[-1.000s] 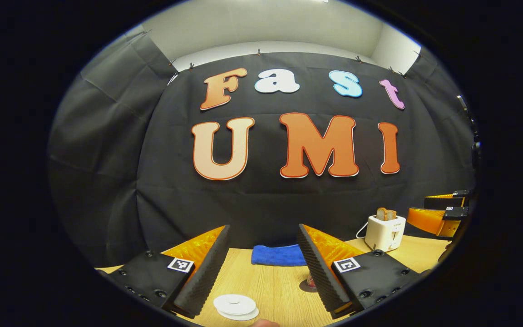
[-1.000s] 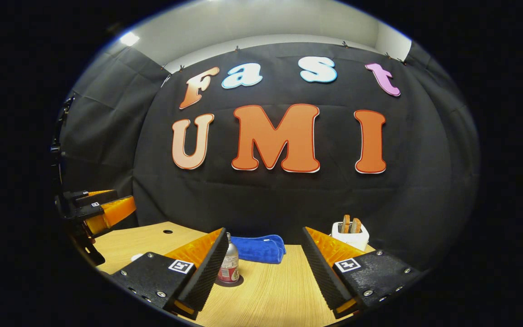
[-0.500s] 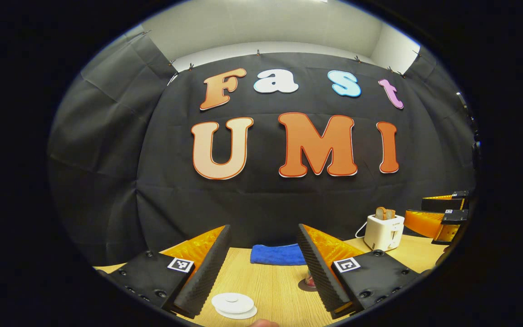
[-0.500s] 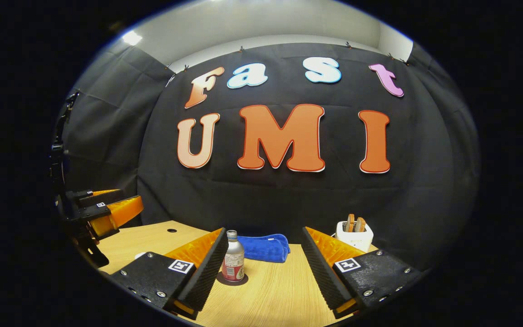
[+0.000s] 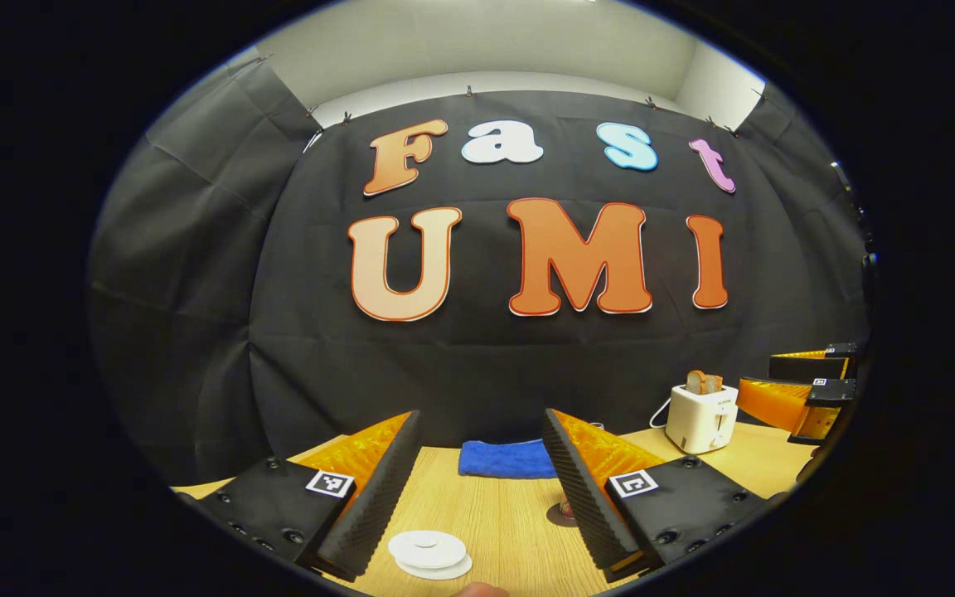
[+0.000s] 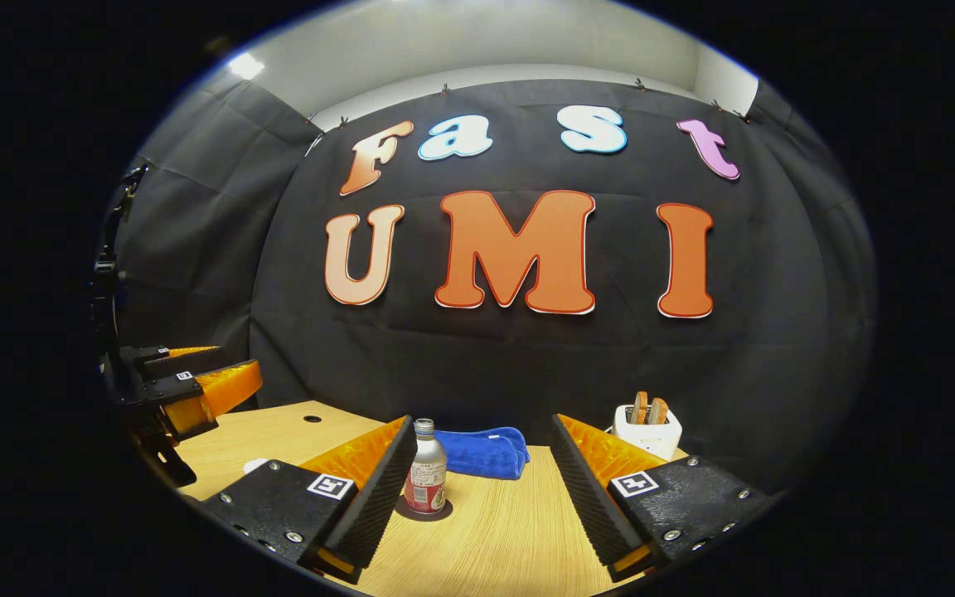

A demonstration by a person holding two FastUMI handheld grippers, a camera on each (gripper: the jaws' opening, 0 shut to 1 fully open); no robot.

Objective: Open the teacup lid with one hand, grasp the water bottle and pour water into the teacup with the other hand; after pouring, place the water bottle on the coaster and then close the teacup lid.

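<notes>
Near the front edge of the desk (image 6: 494,531), the water bottle (image 6: 425,477) stands upright on its dark coaster (image 6: 424,513), just ahead of the right gripper (image 6: 477,497), whose fingers are spread wide with nothing between them. Left gripper (image 5: 477,497) is also spread, holding nothing, with the white teacup lid (image 5: 429,551) lying flat close to its left finger. Back by the wall: a blue towel (image 6: 482,452) and a toaster (image 6: 647,429).
</notes>
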